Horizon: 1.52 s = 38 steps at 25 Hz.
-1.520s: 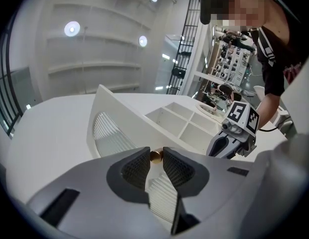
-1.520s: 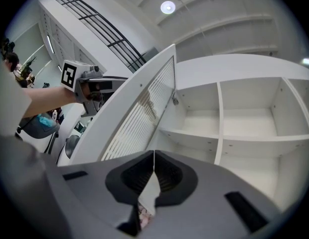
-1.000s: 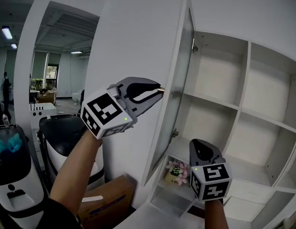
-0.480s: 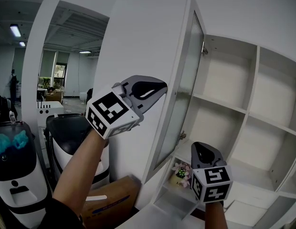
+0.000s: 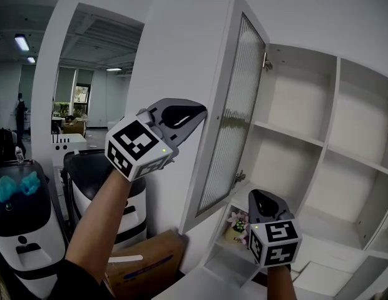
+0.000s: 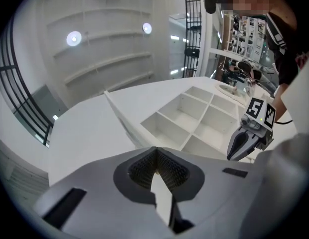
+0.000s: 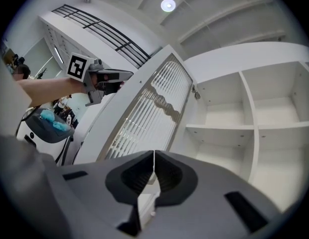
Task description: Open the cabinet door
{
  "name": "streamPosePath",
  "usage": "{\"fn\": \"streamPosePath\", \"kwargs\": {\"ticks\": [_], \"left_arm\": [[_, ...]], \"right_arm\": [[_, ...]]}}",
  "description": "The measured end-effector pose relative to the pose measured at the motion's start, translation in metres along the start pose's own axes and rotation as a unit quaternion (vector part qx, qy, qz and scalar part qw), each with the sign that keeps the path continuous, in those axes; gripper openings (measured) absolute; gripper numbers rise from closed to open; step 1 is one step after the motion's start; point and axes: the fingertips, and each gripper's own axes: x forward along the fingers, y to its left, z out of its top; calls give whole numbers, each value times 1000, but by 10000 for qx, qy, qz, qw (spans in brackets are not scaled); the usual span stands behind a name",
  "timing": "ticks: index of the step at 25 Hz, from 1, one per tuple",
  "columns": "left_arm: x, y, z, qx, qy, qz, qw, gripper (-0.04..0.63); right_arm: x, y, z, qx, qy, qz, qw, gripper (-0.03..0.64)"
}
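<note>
Now the cabinet door (image 5: 234, 111) is hanging half-open at the left gripper (image 5: 195, 112)'s three o'clock; it and the right gripper (image 5: 260, 199) are both pressed together, empty; next, probably pushing wider.

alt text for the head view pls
A white cabinet door with a ribbed glass panel hangs open from white shelving, the left gripper, jaws shut, close by its outer edge. The right gripper, also shut, is held low beside a small pot of pink flowers on a lower shelf.
</note>
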Motion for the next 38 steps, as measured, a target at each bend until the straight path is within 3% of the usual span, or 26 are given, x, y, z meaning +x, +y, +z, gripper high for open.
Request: {"fn": "streamPosePath", "kwargs": {"ticks": [12, 17, 23, 28, 33, 38], "left_arm": [[-5, 9, -10, 79, 77, 204, 9997, 9], [-8, 4, 14, 336, -100, 278, 9990, 9], [2, -16, 39, 253, -174, 155, 9994, 9], [15, -49, 53, 8, -294, 59, 9996, 9], [22, -90, 68, -575, -427, 172, 9973, 9], [38, -162, 79, -1236, -329, 32, 9918, 9]], "right_arm": [[9, -5, -14, 59, 47, 31, 10000, 21], [9, -10, -15, 105, 34, 24, 9999, 21], [2, -14, -14, 209, -49, 4, 9998, 21], [-23, -28, -3, 262, -220, -258, 9991, 21], [-74, -47, 1, 274, -289, -530, 9978, 20], [-147, -78, -9, 293, -223, -870, 9955, 20]]}}
